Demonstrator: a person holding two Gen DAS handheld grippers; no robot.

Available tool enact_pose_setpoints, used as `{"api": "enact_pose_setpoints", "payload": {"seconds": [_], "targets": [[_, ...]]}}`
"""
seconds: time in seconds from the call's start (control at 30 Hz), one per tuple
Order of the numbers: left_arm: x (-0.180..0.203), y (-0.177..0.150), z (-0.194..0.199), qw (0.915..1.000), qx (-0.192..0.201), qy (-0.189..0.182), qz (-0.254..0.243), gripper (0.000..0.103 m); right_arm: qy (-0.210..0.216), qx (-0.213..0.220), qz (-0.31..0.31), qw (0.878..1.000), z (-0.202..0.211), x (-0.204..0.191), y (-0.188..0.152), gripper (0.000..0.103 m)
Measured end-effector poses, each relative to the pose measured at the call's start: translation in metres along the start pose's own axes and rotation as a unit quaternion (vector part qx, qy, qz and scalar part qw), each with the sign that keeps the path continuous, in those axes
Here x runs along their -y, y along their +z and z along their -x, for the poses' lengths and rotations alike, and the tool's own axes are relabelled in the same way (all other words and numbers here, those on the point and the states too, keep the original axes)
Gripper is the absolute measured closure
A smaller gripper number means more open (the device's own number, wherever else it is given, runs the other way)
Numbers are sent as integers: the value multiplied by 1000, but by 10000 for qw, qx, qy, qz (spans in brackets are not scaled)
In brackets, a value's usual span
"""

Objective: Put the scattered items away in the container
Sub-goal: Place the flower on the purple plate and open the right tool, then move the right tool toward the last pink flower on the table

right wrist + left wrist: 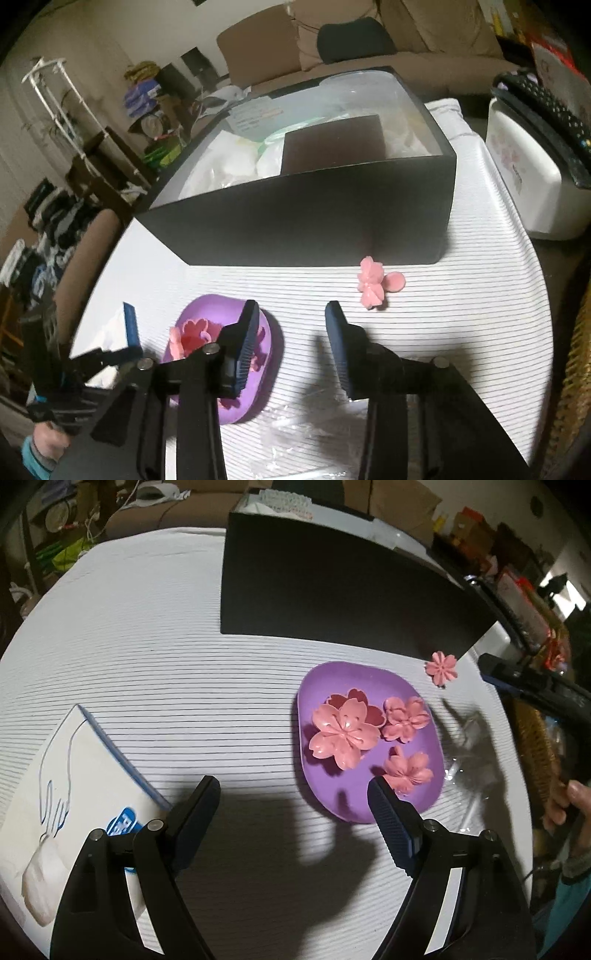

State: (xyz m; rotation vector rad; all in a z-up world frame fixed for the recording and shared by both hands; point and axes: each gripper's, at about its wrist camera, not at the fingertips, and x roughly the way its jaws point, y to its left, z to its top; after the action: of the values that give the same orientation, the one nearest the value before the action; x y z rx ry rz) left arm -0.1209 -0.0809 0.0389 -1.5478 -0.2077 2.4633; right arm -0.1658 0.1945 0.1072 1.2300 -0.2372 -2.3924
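Note:
A purple dish (325,679) sits on the striped cloth and holds several pink flower pieces (345,733). It also shows in the right wrist view (207,306), behind my right gripper's left finger. One loose pink flower (441,667) lies on the cloth by the black box's near right corner; it also shows in the right wrist view (373,282). The black box (332,587) stands behind the dish, and the right wrist view (314,221) shows white items inside. My left gripper (293,794) is open and empty, just left of the dish. My right gripper (291,310) is open and empty, short of the loose flower.
A white tissue pack (74,775) lies at the left under my left gripper. Crumpled clear plastic (295,432) lies on the cloth near the dish. A white appliance (532,177) stands at the right table edge. A wicker basket (535,749) is off the right side.

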Motion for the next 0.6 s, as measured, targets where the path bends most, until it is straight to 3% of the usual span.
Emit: {"api": "enact_pose_setpoints", "payload": {"seconds": [0.23,0.6], "targets": [[10,-1,-19,9989,-144,365,-268,24,-261,113,-399,9988,1,28,5,56],[20,6,-29,9975,-215,479,-483,23,-102,108,-594,9981,2,44,-9,55]]}}
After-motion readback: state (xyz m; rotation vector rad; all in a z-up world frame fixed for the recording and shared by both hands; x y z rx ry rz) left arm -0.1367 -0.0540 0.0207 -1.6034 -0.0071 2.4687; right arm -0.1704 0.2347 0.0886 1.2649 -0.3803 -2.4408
